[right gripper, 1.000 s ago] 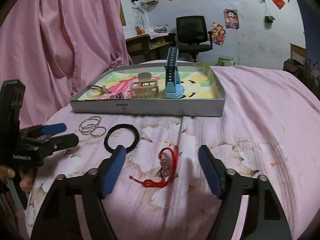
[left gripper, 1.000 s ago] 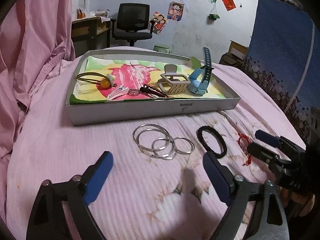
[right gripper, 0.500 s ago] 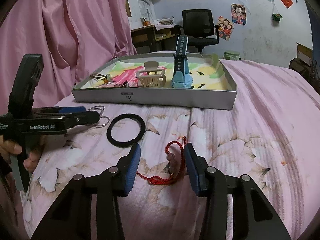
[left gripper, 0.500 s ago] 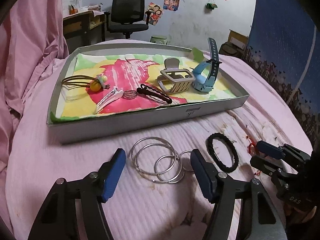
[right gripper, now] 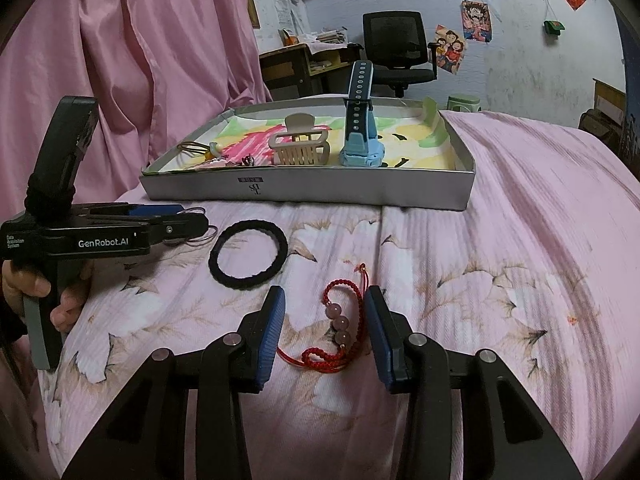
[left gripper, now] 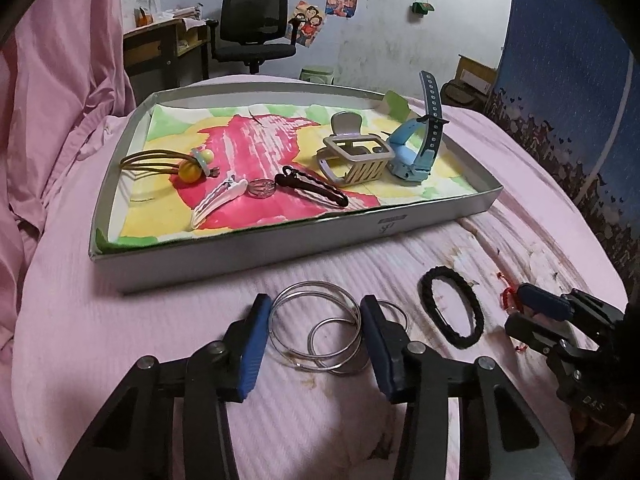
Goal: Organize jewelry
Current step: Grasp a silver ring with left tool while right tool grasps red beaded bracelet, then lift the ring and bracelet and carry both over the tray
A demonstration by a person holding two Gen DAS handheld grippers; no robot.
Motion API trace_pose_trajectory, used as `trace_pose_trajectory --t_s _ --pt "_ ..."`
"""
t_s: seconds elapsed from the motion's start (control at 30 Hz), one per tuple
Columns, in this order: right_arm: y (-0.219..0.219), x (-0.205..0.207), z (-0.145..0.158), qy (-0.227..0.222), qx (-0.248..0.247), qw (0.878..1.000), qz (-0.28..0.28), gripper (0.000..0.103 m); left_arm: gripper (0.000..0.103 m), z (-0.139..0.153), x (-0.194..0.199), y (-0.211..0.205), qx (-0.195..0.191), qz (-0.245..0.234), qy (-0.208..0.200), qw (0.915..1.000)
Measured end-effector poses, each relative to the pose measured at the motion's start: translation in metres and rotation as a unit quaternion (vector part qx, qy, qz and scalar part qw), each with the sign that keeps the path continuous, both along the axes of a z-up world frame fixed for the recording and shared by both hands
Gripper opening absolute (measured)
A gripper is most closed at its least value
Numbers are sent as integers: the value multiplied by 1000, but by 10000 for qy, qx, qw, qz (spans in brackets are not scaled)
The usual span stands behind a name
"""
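The left wrist camera sits close above the pink bedspread (left gripper: 120,320), looking steeply down along its gripper's fingers at the silver bangles (left gripper: 316,332), with the grey tray (left gripper: 248,256) at twelve o'clock and the right gripper (left gripper: 516,310) at three o'clock. The right wrist camera looks down just as near over the red beaded bracelet (right gripper: 340,328), with the left gripper (right gripper: 176,218) at nine o'clock. Both views share the tray, the black hair tie (right gripper: 248,254), the office chair (right gripper: 394,44) and the postered wall.

Metal rings (left gripper: 320,332), a braided band (left gripper: 451,307) and a beaded bracelet (right gripper: 340,326) are lying side by side on the bed (right gripper: 520,260), before the tray (left gripper: 256,254).
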State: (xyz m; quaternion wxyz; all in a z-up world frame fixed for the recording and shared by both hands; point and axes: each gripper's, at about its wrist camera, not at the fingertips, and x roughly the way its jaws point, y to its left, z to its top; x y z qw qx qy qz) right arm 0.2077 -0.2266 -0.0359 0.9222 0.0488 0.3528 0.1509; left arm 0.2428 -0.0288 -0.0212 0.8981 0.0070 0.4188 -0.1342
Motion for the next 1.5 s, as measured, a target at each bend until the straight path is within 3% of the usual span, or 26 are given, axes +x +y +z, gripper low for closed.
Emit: trace_pose_trajectory --t_s 0.13,0.5,0.97,1.1,1.5 --pt "2 0 -2 16 -8 10000 34 29 43 1 -8 1 -76 -10 -112 9999" --pt "8 0 -5 118 -92 9999 62 21 43 5 -41 -2 25 -105 -587 9982" --pt "13 2 -9 241 -151 9996 72 15 43 4 -61 -5 195 -85 -809 9965" --pt "13 -1 -8 199 -112 9997 107 9 43 3 -69 -7 292 -62 -867 9958" --pt "10 -9 -4 47 66 9999 139 7 43 4 -83 -11 543 21 -1058 9929"
